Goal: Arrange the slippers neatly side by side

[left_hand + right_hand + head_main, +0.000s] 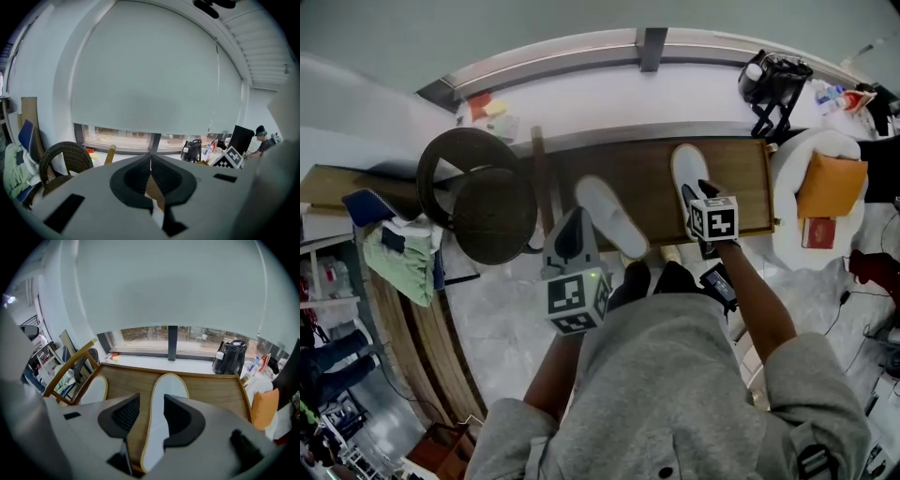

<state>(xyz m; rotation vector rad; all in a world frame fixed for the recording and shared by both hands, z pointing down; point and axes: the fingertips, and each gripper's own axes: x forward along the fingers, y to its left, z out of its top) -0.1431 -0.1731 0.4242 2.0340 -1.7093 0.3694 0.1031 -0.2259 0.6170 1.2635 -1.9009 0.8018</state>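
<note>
The right slipper (686, 169) (168, 389) lies flat on the wooden board (630, 161) (213, 391), toe toward the window. The right gripper (696, 195) (151, 401) is over its heel end with its jaws apart, one on each side. In the right gripper view the slipper runs up between them, and a strip of bare wood shows between the left jaw and the slipper's edge.

The left slipper (609, 214) (93, 389) lies on the same board, apart from the first and slanted, with its toe turned away from it.

The left gripper (575, 220) (151, 164) is held above the left slipper's heel end. Its jaws are closed tip to tip with nothing between them, and it points up at the window blind.

A wicker chair (487, 202) (63, 159) stands left of the board. A black bag (773, 80) (228, 357) sits on the sill at the right.
</note>
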